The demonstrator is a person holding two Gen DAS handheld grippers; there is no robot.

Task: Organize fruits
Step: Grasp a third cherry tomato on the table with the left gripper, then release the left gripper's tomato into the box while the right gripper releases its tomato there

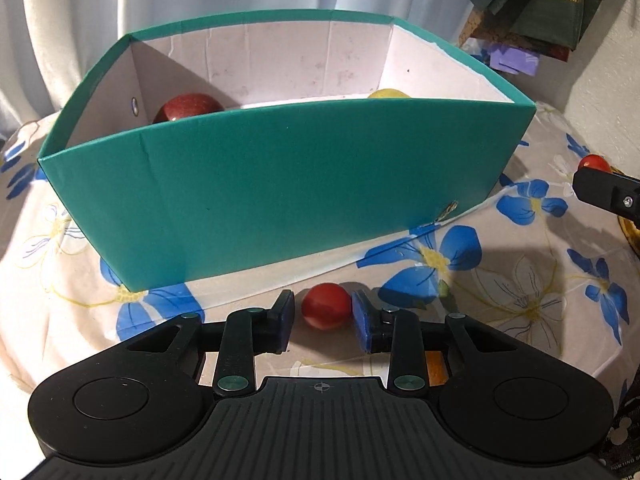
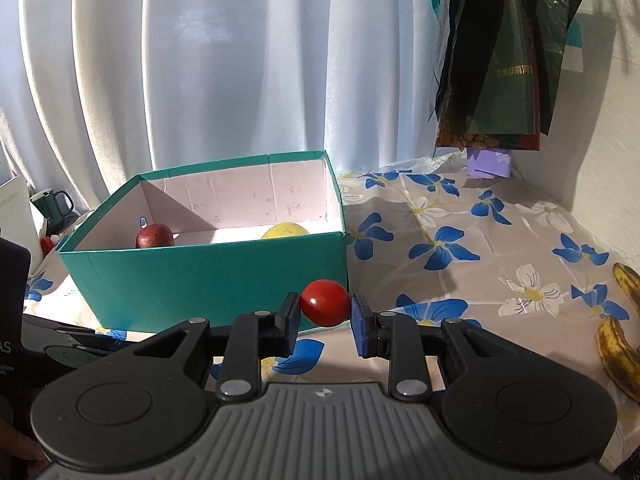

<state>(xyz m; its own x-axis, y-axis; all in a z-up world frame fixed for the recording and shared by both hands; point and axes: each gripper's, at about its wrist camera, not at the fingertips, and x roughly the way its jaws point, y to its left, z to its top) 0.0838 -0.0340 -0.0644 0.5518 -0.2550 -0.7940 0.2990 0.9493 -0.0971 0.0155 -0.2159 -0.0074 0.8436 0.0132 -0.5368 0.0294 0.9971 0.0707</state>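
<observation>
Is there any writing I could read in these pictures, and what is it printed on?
"AS": white letters on the dark object at the left edge of the right wrist view; the smaller lines under them are too blurred to read.
Gold characters on the dark green hanging bags: too blurred to read.
White print on the black strap at the lower right of the left wrist view: too small to read.

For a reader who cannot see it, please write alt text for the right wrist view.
The right tongs grip a small red tomato in front of a teal box that holds a dark red apple and a yellow fruit. Spotted bananas lie at right on the flowered tablecloth.
</observation>
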